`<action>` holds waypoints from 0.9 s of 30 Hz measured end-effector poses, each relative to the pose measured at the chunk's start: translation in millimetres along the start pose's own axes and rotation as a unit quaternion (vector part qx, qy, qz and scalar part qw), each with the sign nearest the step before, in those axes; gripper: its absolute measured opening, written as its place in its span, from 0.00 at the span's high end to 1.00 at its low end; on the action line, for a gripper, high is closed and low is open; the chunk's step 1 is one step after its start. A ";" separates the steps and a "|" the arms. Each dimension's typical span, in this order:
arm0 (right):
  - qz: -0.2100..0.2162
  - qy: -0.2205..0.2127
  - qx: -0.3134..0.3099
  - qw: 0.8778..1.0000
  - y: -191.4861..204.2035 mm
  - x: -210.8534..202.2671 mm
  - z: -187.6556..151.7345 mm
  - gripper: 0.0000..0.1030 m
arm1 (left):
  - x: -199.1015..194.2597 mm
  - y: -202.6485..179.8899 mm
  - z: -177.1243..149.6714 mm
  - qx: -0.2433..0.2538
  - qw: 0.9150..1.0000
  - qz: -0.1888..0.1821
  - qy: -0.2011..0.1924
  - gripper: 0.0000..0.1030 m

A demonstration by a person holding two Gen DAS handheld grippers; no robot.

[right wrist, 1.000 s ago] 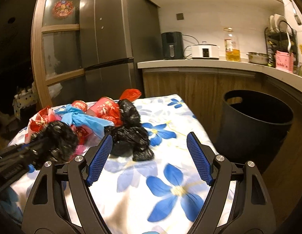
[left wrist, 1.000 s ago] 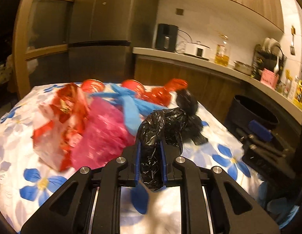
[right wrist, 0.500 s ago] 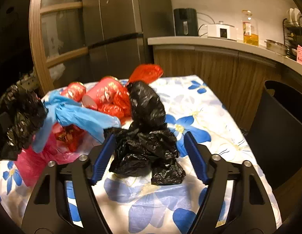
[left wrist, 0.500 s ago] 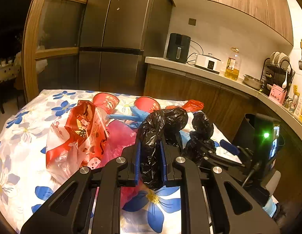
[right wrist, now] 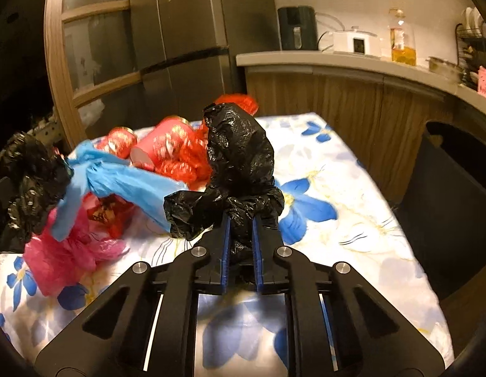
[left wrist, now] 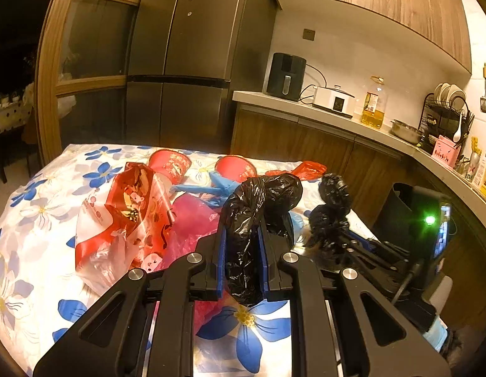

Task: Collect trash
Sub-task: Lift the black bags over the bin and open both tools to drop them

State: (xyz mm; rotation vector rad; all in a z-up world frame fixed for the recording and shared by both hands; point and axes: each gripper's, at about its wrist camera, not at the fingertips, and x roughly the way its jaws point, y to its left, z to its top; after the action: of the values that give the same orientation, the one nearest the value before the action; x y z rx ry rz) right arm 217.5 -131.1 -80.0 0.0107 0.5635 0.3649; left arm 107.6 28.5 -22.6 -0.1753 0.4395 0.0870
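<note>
**Trash bags pinched in both hand-held grippers**

Trash lies heaped on the flower-print cloth (right wrist: 353,207) spread ahead of both tools. Right of the right hand-held gripper (right wrist: 240,235) stands a dark bin (right wrist: 456,213). Left of it sit a pink bag (right wrist: 70,251), a blue bag (right wrist: 123,182) and red wrappers (right wrist: 177,154). Its jaws are closing, pads pressing on a black bag (right wrist: 240,157) that rises just beyond them. The left hand-held gripper (left wrist: 242,245) stands narrow, clamped on another crumpled black bag (left wrist: 258,198), with a red-and-clear bag (left wrist: 123,216) left of it.
</note>
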 end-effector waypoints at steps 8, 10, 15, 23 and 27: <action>-0.025 -0.052 0.003 0.998 -13.5 -48.7 10.1 0.89 | -2.9 -21.2 6.9 0.020 1.000 -0.022 -0.005 0.84; -0.031 -0.063 0.007 0.998 -20.4 -59.4 13.3 0.89 | -1.6 -29.3 9.5 0.025 0.999 -0.030 -0.003 0.84; -0.051 -0.091 0.011 0.994 -36.2 -85.8 18.6 0.89 | 0.3 -52.9 17.3 0.042 0.998 -0.051 -0.006 0.84; -0.090 -0.138 0.023 0.986 -67.0 -128.5 28.3 0.89 | -1.4 -100.4 42.9 0.073 0.993 -0.089 -0.031 0.84; -0.112 -0.164 0.036 0.979 -87.6 -149.3 35.6 0.89 | -1.9 -130.5 59.4 0.089 0.989 -0.112 -0.048 0.84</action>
State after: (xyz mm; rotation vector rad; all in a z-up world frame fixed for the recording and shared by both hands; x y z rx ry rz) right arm 148.6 -260.8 18.3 0.0747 0.2456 0.1181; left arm 146.5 -88.5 50.6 -0.0437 0.3277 -0.1629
